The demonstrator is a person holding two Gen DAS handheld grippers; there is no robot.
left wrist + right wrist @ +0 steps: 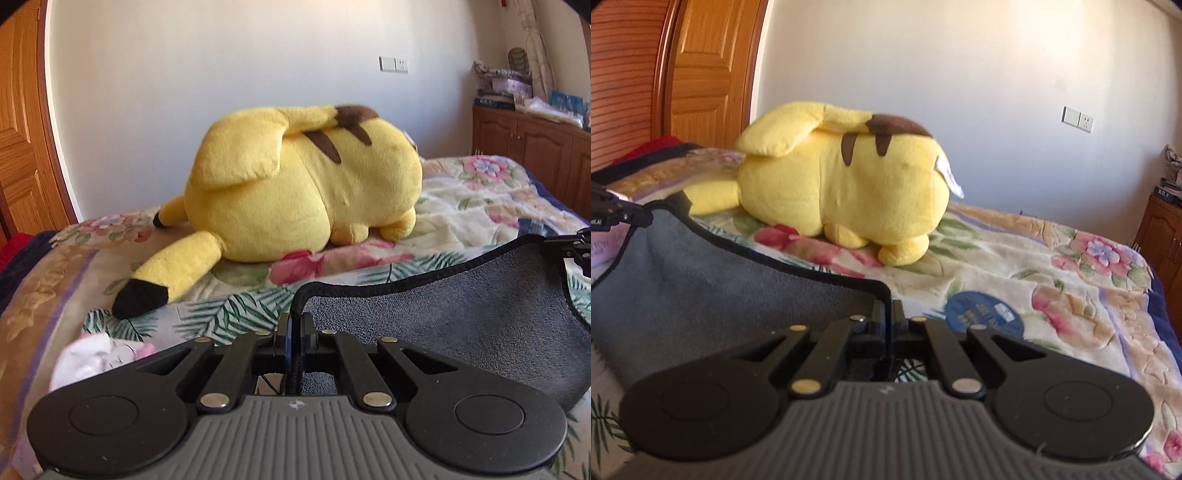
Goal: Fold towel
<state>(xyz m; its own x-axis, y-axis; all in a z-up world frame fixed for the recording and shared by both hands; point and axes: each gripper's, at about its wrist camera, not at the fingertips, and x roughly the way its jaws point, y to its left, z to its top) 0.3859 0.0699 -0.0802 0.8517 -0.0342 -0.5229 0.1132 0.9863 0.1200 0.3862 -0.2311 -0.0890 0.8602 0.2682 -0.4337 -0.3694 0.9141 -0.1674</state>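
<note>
A grey towel [461, 325] with a black stitched hem hangs stretched between my two grippers above a floral bed. My left gripper [295, 321] is shut on the towel's left corner, the hem pinched between the jaws. My right gripper [888, 310] is shut on the towel's right corner; the towel [701, 288] spreads to its left. The right gripper [576, 247] shows at the right edge of the left wrist view. The left gripper [617, 216] shows at the left edge of the right wrist view. The towel's lower part is hidden.
A large yellow plush toy [303, 184] lies on the floral blanket [480, 206] just beyond the towel. A round blue label [984, 314] lies on the blanket to the right. Crumpled white cloth [96, 354] lies at left. A wooden door [709, 66] and cabinet [532, 147] flank the bed.
</note>
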